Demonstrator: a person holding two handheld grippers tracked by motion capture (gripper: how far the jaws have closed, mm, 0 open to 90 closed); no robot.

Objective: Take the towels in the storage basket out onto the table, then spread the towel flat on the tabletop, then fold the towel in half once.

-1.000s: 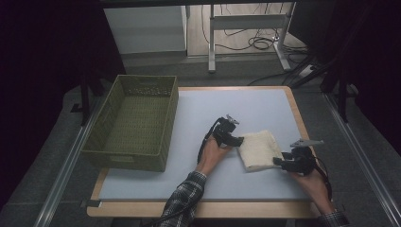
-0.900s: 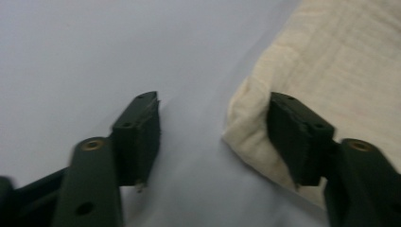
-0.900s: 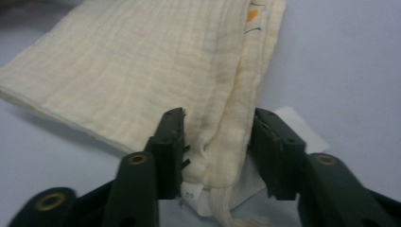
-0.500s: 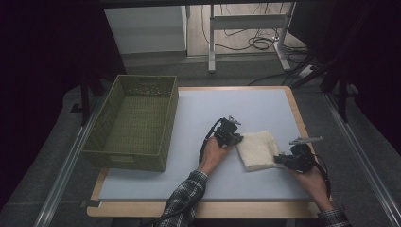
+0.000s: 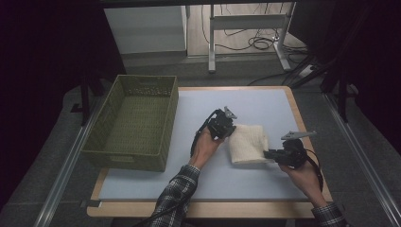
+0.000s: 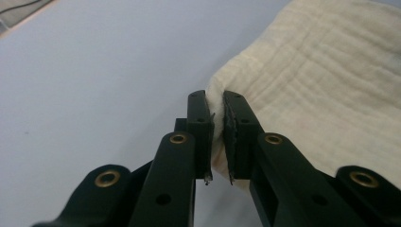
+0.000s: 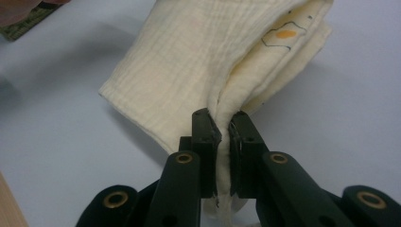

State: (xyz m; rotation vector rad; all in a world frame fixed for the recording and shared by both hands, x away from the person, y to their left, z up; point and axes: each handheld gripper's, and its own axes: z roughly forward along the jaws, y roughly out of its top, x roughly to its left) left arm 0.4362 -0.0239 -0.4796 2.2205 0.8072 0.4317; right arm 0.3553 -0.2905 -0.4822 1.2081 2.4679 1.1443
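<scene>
Right gripper view: both tongs (image 7: 224, 118) clamp unlabelled cream cloth (image 7: 189, 56), orange print.

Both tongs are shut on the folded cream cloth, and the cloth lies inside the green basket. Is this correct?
Not quite. Both tongs, left and right, are shut on the folded cream cloth, but it lies on the table, right of the green basket. The high view shows this.

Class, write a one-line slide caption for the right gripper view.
Right gripper jaws pinching the edge of a folded cream cloth above the pale blue table.
</scene>
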